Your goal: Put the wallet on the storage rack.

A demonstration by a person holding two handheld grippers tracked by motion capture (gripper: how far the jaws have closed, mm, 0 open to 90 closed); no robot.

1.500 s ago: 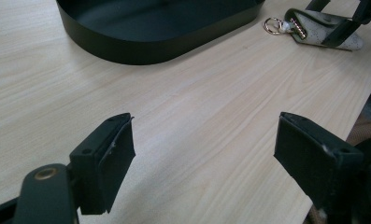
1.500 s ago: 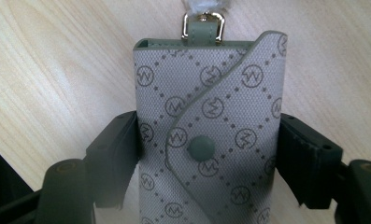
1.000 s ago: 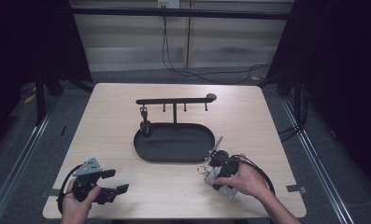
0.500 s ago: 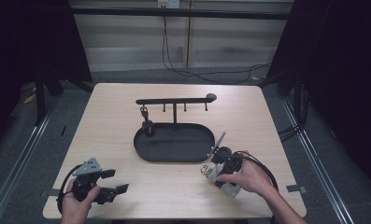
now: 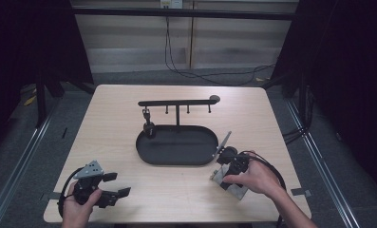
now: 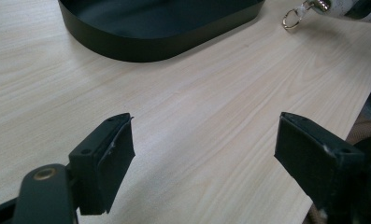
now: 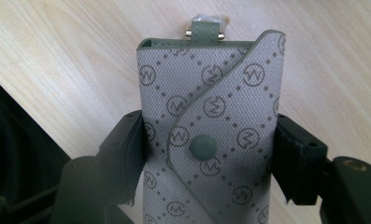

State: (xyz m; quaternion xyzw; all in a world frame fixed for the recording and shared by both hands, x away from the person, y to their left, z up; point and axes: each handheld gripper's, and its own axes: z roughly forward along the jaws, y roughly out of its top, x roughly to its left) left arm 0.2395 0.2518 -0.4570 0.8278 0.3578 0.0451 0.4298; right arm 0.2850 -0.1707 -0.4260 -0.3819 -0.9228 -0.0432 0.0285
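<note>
Grey patterned fabric fills the space between the jaws of our right claw (image 7: pixel 206 158): it is closed on a small key pouch (image 7: pixel 211 126) with a round snap button, and both jaws press the sides of the pouch. At the far end of the pouch we see a short strap with a metal pin. In the high view our right hand (image 5: pixel 252 178) lies on top of this claw near the front right part of the surface, with the forearm coming in from the bottom edge. The claw points toward the black oval tray (image 5: pixel 150 152), and the pouch stands close to the right end of the tray.

Our left claw (image 5: pixel 111 185) is held at the front left corner of the surface, with the left hand (image 5: pixel 77 209) wrapped around its handle. Its jaws stand wide apart with nothing between them. In the left gripper view a metal ring (image 6: pixel 291 19) hangs in the upper right, just above the wood.

Our surface (image 5: pixel 115 118) is light wood. A black rack (image 5: pixel 176 102) with small hooks rises behind the tray, and one dark item (image 5: pixel 148 124) hangs from it. Behind the surface the room is dark, with a pale wall panel and cables (image 5: pixel 176 61) on the floor.
</note>
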